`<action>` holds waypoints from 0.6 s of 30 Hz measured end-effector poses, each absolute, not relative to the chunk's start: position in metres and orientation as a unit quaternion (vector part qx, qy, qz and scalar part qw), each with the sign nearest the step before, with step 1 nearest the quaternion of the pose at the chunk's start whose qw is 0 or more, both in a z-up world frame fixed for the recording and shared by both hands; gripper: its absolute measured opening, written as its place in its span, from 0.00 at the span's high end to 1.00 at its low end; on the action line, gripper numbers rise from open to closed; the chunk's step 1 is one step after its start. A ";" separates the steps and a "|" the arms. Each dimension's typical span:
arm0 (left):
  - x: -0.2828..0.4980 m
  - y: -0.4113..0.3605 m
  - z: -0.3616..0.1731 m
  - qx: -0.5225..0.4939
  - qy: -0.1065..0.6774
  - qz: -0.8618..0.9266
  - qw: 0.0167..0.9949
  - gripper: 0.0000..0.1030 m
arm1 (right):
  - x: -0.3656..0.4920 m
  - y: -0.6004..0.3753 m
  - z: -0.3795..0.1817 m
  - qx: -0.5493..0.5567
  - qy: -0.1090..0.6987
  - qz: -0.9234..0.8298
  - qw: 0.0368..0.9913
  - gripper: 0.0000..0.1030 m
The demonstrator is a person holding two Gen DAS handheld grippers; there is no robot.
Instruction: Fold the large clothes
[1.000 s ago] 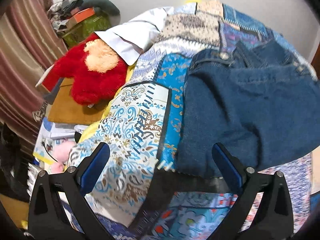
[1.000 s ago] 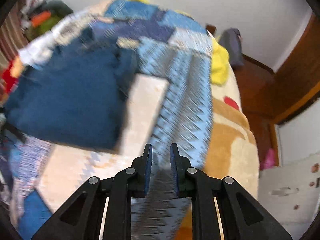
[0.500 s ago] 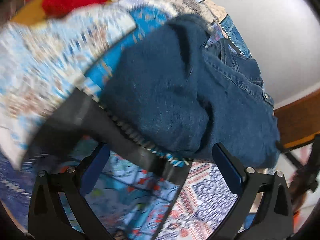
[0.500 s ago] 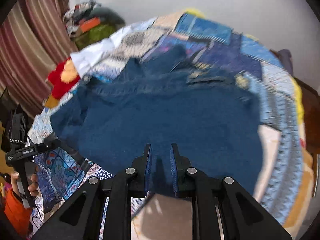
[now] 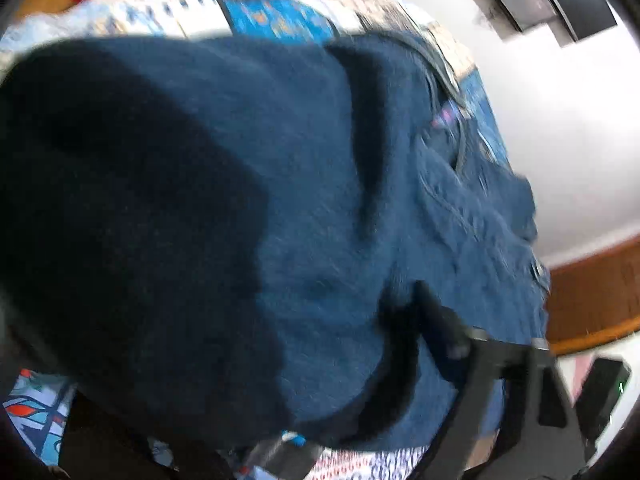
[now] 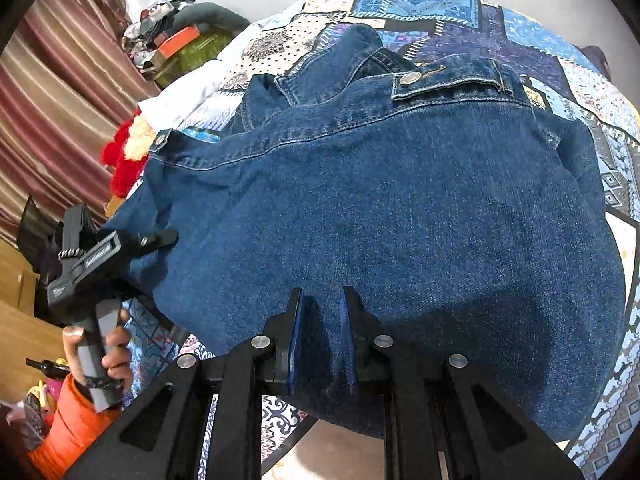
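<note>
Lying spread across the patchwork blue-and-cream quilt (image 6: 460,12) on the bed, the dark blue denim jacket (image 6: 400,200) is being taken by its near hem. The right gripper (image 6: 322,344) is clamped on a pinch of that hem. The left gripper (image 6: 160,236), at the jacket's left edge, is closing with denim between its jaws, though its own view is too blurred to tell how much cloth it has. If it catches only a thin bite, I'd expect that side to slip free on lifting, leaving the fold lopsided, or the quilt to come up too.
</note>
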State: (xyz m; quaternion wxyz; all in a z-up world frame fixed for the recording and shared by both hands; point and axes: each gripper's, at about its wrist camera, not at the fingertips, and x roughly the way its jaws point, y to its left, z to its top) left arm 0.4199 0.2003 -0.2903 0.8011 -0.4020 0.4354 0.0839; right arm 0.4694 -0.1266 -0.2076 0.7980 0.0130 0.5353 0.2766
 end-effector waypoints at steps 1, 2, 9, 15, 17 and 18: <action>0.420 0.201 -0.284 -0.389 0.431 0.099 0.808 0.50 | 0.468 -0.125 -0.207 0.009 0.535 0.276 0.799 0.87; 0.419 0.201 -0.278 -0.387 0.419 0.095 0.816 0.53 | 0.466 -0.123 -0.206 0.001 0.534 0.275 0.799 0.87; 0.422 0.185 -0.222 -0.293 0.377 0.104 0.873 0.67 | 0.459 -0.104 -0.195 -0.009 0.547 0.283 0.788 0.87; 0.410 0.182 -0.181 -0.258 0.345 0.097 0.897 0.68 | 0.453 -0.062 -0.187 -0.014 0.534 0.328 0.779 0.87; 0.409 0.176 -0.176 -0.244 0.347 0.096 0.901 0.68 | 0.454 -0.043 -0.200 -0.028 0.546 0.336 0.767 0.87; 0.409 0.174 -0.177 -0.241 0.350 0.095 0.901 0.68 | 0.455 -0.032 -0.213 -0.040 0.560 0.334 0.757 0.88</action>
